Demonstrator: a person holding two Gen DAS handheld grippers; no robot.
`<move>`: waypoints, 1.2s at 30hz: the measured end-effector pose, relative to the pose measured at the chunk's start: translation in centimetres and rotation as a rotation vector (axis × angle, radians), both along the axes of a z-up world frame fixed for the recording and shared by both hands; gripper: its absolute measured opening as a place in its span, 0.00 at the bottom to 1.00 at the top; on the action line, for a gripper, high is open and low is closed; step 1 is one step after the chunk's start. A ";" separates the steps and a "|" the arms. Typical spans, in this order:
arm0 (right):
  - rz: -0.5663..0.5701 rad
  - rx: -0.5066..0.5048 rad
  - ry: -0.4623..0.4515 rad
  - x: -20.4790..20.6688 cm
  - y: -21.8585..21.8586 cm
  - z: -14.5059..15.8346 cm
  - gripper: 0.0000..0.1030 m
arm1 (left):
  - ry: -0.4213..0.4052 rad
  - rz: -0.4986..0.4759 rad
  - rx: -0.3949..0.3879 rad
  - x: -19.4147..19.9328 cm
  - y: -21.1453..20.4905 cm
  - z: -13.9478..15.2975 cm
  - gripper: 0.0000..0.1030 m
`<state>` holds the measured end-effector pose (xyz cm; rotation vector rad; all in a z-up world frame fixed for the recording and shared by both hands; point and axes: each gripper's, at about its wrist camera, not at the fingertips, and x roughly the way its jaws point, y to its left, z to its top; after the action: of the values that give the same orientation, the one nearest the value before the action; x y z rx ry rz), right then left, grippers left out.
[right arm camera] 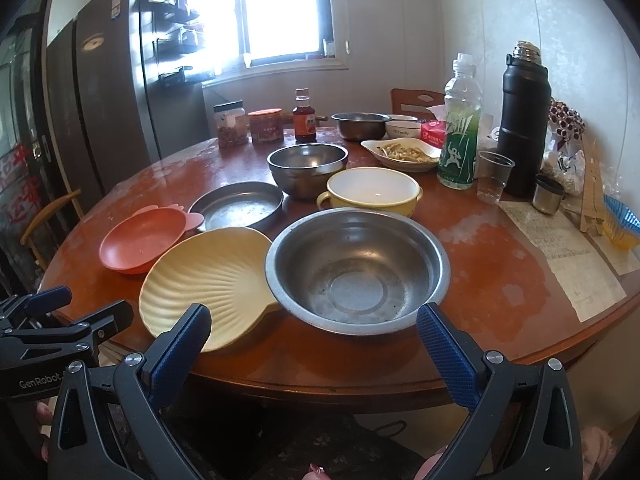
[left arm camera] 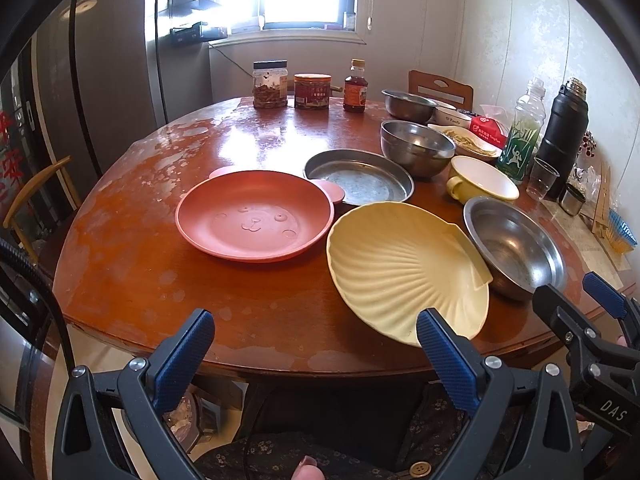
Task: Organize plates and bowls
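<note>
Left gripper and right gripper hovering with jaws released, lower frame; shell plate touching steel bowl at centre.

Both hand-held grippers, left and right, gape empty.

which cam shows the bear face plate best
The left wrist view: the pink bear-face plate lies near the middle of the picture, whole, with its embossed face and both ears plain. In the right wrist view it sits far left, smaller, partly hidden behind the yellow shell plate, face unreadable.
</note>
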<state>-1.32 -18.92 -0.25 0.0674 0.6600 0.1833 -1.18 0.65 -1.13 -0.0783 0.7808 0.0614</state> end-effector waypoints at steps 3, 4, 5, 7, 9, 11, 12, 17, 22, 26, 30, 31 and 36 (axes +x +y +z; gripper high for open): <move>0.017 0.028 -0.009 0.4 0.2 0.4 1.00 | 0.000 0.010 -0.012 0.2 0.6 -0.1 0.99; 0.025 0.037 -0.011 0.6 0.4 0.5 1.00 | 0.004 0.014 -0.017 0.3 1.0 -0.1 0.99; 0.036 0.046 -0.010 0.8 0.6 0.7 1.00 | 0.007 0.020 -0.022 0.4 1.3 -0.2 0.99; 0.063 0.059 -0.010 1.3 1.3 0.9 1.00 | 0.008 0.036 -0.035 0.5 2.1 -0.2 0.99; 0.090 0.061 -0.008 1.9 2.2 1.2 1.00 | 0.010 0.054 -0.054 0.7 3.2 -0.2 0.99; 0.106 0.055 -0.008 2.5 3.1 1.6 1.00 | 0.012 0.079 -0.062 0.9 4.3 -0.3 0.99; 0.116 0.056 -0.009 2.8 3.5 1.7 1.00 | 0.012 0.092 -0.066 1.1 4.9 -0.3 0.99; 0.179 0.045 0.019 4.0 6.4 1.8 1.00 | 0.036 0.150 -0.089 1.9 7.8 -0.7 0.99; 0.274 0.035 0.066 5.9 9.9 1.7 1.00 | 0.045 0.206 -0.090 2.8 10.9 -0.5 0.99; 0.276 0.057 0.100 8.1 11.5 1.8 1.00 | 0.046 0.194 -0.109 4.3 13.1 -0.2 0.99; 0.274 0.063 0.173 10.5 12.8 0.9 0.98 | 0.074 0.161 -0.109 6.7 14.3 -0.3 0.98; 0.278 0.057 0.185 10.9 13.1 0.7 0.95 | 0.088 0.151 -0.091 7.5 14.4 -0.5 0.98; 0.318 0.038 0.222 12.6 14.7 -0.4 0.71 | 0.141 0.128 -0.067 10.3 14.6 -1.4 0.92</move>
<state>11.26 -4.20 -0.67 0.0185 0.8872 0.4995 9.16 15.23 -2.49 -0.1886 0.9185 0.1636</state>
